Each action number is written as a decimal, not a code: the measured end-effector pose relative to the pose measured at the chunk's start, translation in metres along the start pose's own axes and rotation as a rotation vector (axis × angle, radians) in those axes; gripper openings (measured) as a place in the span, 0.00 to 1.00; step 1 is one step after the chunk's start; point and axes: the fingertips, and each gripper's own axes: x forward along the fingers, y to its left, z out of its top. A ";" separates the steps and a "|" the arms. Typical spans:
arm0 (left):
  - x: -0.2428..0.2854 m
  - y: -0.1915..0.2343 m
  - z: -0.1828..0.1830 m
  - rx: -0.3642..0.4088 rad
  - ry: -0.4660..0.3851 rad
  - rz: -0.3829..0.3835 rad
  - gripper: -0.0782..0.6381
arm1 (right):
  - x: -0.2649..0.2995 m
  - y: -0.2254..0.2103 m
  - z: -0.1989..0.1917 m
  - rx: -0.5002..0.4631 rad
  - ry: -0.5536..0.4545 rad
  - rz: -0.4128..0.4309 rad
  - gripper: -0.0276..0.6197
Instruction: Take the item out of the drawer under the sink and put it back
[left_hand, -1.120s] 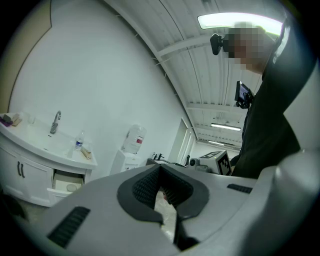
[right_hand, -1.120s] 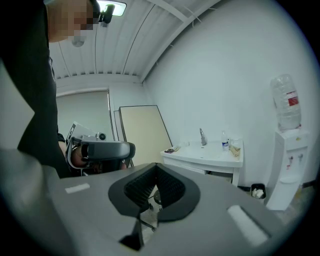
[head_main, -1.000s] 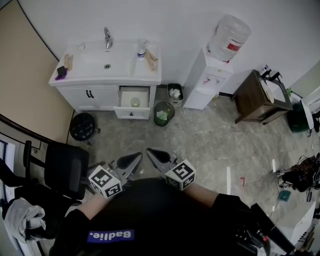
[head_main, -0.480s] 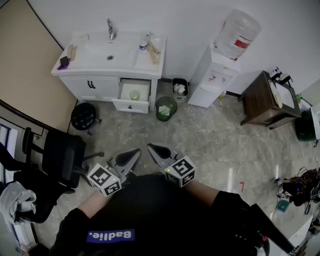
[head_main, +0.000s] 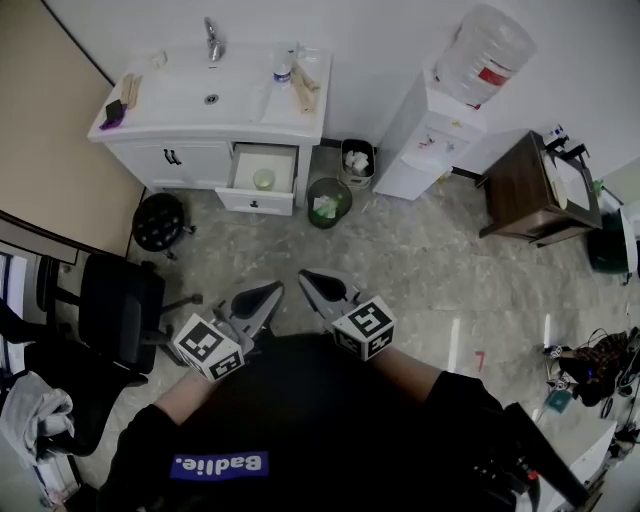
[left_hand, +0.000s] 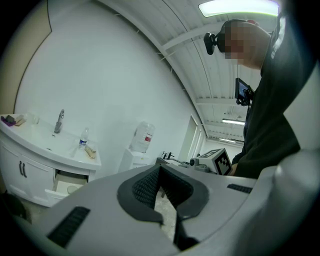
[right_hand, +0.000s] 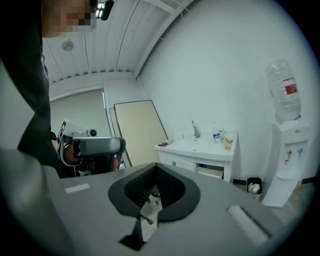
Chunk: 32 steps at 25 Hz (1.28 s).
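The white sink cabinet (head_main: 200, 95) stands against the far wall, its right drawer (head_main: 262, 200) pulled open. A small pale round item (head_main: 264, 179) lies inside the drawer. My left gripper (head_main: 270, 292) and right gripper (head_main: 305, 280) are held side by side close to my body, several floor tiles short of the drawer. Both point toward the cabinet, shut and empty. In the left gripper view the left gripper (left_hand: 160, 169) has the open drawer (left_hand: 67, 185) low at the left. The right gripper (right_hand: 156, 167) faces the cabinet and its drawer (right_hand: 210, 171).
A green bin (head_main: 326, 205) and a small black bin (head_main: 351, 160) stand right of the drawer, then a water dispenser (head_main: 440, 110). A black stool (head_main: 160, 220) and office chair (head_main: 115, 320) stand at the left. A wooden table (head_main: 525, 190) is at the right.
Both grippers have shifted a little forward, still shut and empty. The sink cabinet now sits higher in the head view.
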 end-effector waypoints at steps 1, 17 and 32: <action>0.002 0.010 0.004 0.004 -0.002 -0.011 0.10 | 0.008 -0.007 0.003 0.006 0.000 -0.016 0.05; 0.011 0.209 0.083 0.040 0.026 -0.142 0.10 | 0.191 -0.074 0.078 0.016 0.011 -0.212 0.05; 0.047 0.270 0.108 0.030 0.004 -0.011 0.10 | 0.235 -0.137 0.079 0.068 0.106 -0.166 0.05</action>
